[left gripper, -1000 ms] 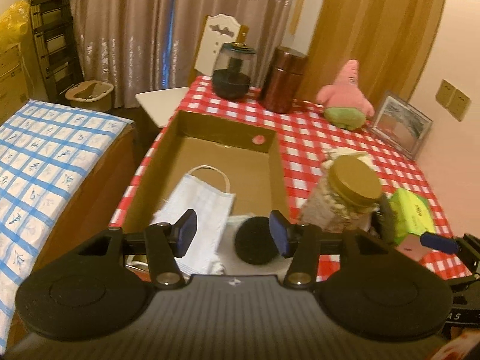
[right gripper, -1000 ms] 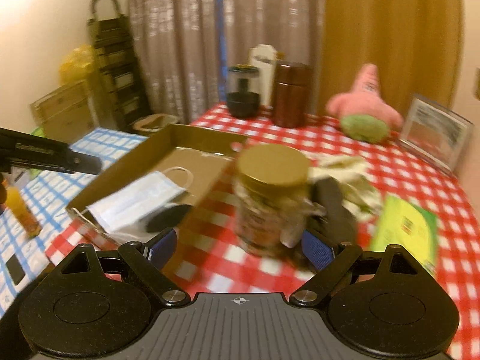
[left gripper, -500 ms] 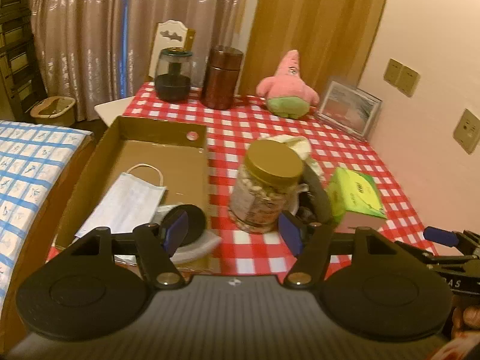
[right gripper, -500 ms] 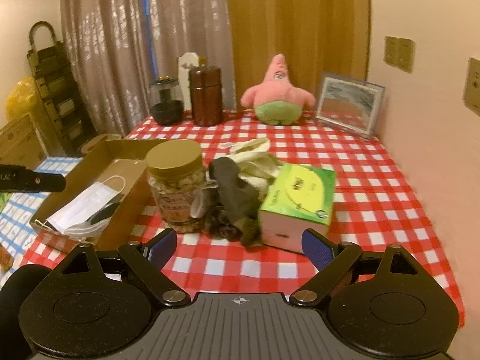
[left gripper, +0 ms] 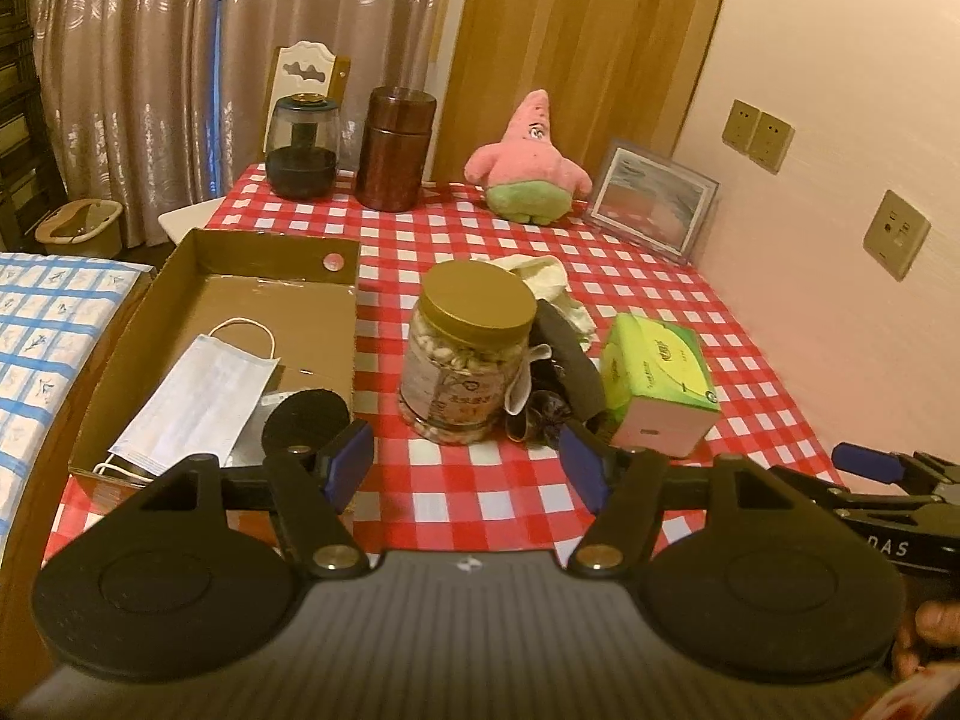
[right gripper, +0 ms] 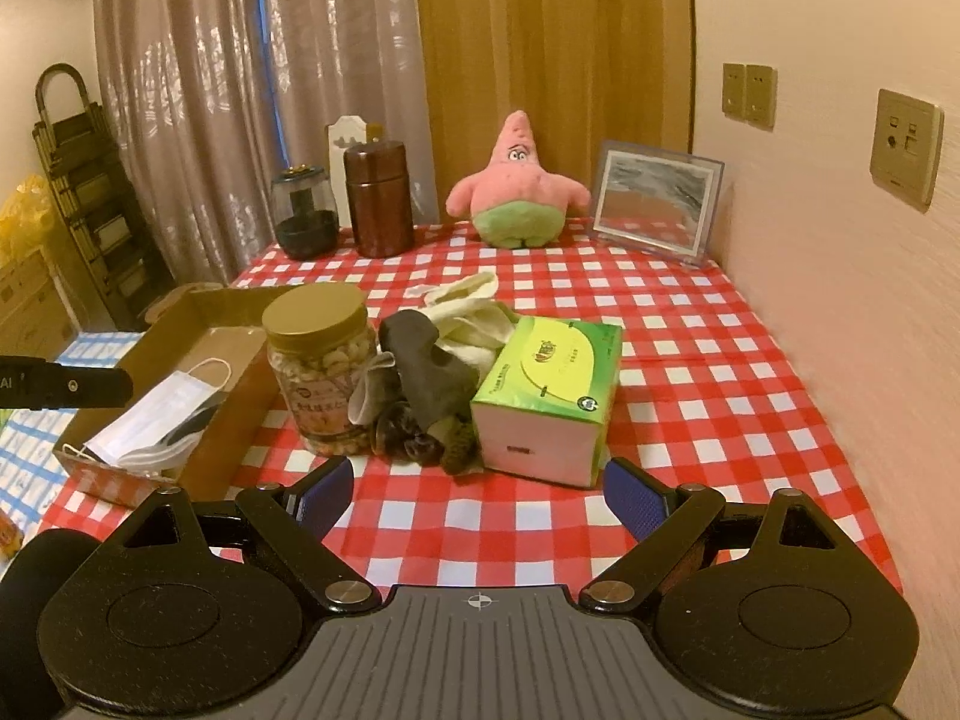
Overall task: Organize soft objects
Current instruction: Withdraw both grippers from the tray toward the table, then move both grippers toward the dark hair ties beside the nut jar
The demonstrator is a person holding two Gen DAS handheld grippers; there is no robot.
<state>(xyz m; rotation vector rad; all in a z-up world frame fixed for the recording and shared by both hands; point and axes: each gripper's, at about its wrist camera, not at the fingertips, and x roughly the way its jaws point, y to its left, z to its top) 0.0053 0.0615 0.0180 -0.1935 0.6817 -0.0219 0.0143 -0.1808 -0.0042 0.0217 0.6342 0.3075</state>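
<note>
Both grippers were hovering over the checked table point(right gripper: 690, 372), nothing in either one. Left gripper point(left gripper: 468, 462): fingers spread wide, blue pads point(left gripper: 351, 459) w/ only air and tablecloth between them, not touching anything. Right gripper point(right gripper: 474, 492): spread even wider, also empty.

Stuff relative to the left fingers: box point(left gripper: 180, 276) sat ahead and off the left finger, w/ a mask point(left gripper: 204, 396) lying in it and a black round pad point(left gripper: 306, 417) just past the left fingertip, also in the box afaict. Jar point(left gripper: 462, 360) stood straight ahead, roughly centered in the gap. Dark cloth pile point(left gripper: 564, 378) was just beyond the right fingertip, squeezed btw jar and tissue box point(left gripper: 657, 378), touching both. Pale cloth point(left gripper: 543, 279) lay behind the pile.

From the right gripper, the pile point(right gripper: 420, 396) and tissue box point(right gripper: 552, 390) sat ahead inside the gap, jar point(right gripper: 321, 366) more toward the left finger. Pink plush point(right gripper: 516, 192) was way off at the far edge, well apart from both grippers, next to a picture frame point(right gripper: 654, 204).
</note>
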